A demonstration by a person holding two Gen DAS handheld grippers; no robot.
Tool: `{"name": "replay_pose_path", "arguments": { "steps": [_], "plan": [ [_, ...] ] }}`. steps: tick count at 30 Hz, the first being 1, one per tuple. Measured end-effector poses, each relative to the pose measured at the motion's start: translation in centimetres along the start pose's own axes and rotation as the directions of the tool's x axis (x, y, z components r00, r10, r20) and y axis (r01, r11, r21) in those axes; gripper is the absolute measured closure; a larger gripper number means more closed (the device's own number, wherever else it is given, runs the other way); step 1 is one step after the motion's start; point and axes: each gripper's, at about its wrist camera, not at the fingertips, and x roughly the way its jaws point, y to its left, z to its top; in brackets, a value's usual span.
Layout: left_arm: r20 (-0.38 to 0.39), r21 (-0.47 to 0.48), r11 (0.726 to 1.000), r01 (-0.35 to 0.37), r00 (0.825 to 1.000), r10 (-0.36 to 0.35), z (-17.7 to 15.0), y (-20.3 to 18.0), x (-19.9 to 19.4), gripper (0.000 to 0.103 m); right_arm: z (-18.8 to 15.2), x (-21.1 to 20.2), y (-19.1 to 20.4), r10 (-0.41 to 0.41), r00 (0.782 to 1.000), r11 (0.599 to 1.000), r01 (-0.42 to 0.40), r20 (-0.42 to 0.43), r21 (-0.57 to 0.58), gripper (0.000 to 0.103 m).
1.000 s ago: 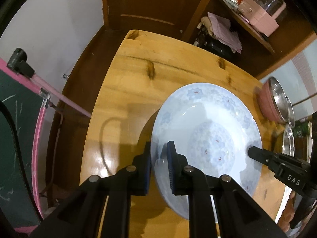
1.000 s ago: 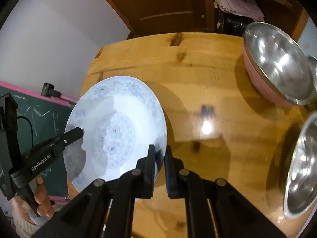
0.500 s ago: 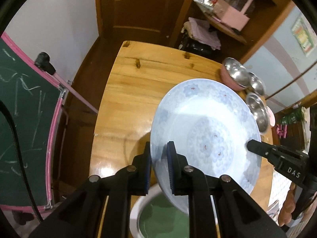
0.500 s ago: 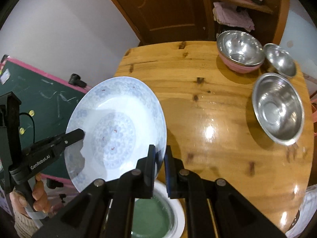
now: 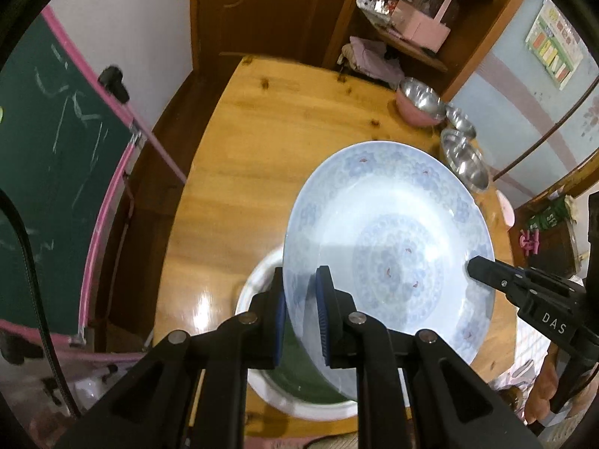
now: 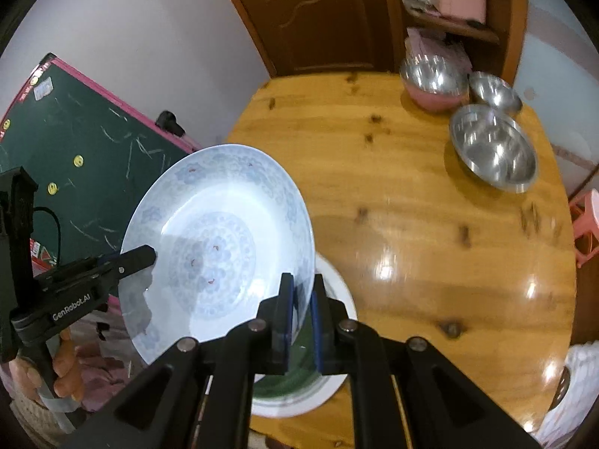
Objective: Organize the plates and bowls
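Observation:
A large white plate with a pale blue flower pattern (image 5: 393, 232) is held in the air between both grippers, well above the table. My left gripper (image 5: 299, 299) is shut on its left rim. My right gripper (image 6: 301, 307) is shut on its right rim; the plate also shows in the right wrist view (image 6: 213, 247). Under the held plate a white-rimmed plate with a green centre (image 5: 299, 396) lies on the round wooden table (image 5: 254, 157), near its front edge; it also shows in the right wrist view (image 6: 299, 385).
A steel bowl in a pink bowl (image 6: 434, 80), a small steel bowl (image 6: 494, 91) and a wide steel bowl (image 6: 492, 147) stand at the table's far right. A green chalkboard with a pink frame (image 5: 56, 172) stands left. A pink stool (image 6: 586, 224) is right.
Both grippers have lifted the blue plate high above the table and drawn it back toward the front edge. The green-centred plate has come into view underneath.

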Motion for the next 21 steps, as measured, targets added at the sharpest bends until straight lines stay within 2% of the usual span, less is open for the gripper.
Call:
{"name": "replay_pose_path", "arguments": {
  "steps": [9, 13, 14, 16, 19, 21],
  "plan": [
    [-0.064, 0.009, 0.998, -0.062, 0.996, 0.062, -5.4, 1.0, 4.5, 0.09, -5.0, 4.9, -0.6, 0.002, 0.996, 1.0, -0.001, -0.089, 0.013, 0.095],
    [-0.087, 0.041, 0.994, -0.105, 0.99, 0.109, -7.1, 1.3, 6.0, 0.09, -6.3, 5.9, 0.4, -0.038, 0.995, 0.998, 0.033, -0.095, -0.054, 0.095],
    [-0.089, 0.05, 0.993, -0.105, 0.99, 0.109, -7.4, 1.4, 6.3, 0.095, -6.5, 6.1, 0.5, -0.039, 0.995, 0.997, 0.033, -0.096, -0.063, 0.095],
    [-0.072, 0.077, 0.995, -0.063, 0.995, 0.068, -7.6, 0.9, 6.4, 0.096, -6.8, 6.6, 0.2, -0.02, 0.994, 0.998, 0.014, -0.11, -0.054, 0.096],
    [-0.023, 0.145, 0.986, -0.086, 0.996, 0.091, -7.4, -0.8, 6.1, 0.096, -6.9, 7.2, -0.1, 0.01, 0.992, 0.999, -0.014, -0.126, -0.031, 0.097],
    [-0.012, 0.15, 0.985, -0.083, 0.996, 0.086, -7.3, -1.2, 6.1, 0.096, -7.0, 7.8, -0.1, 0.002, 0.991, 1.0, -0.006, -0.135, -0.027, 0.097]
  ]
}}
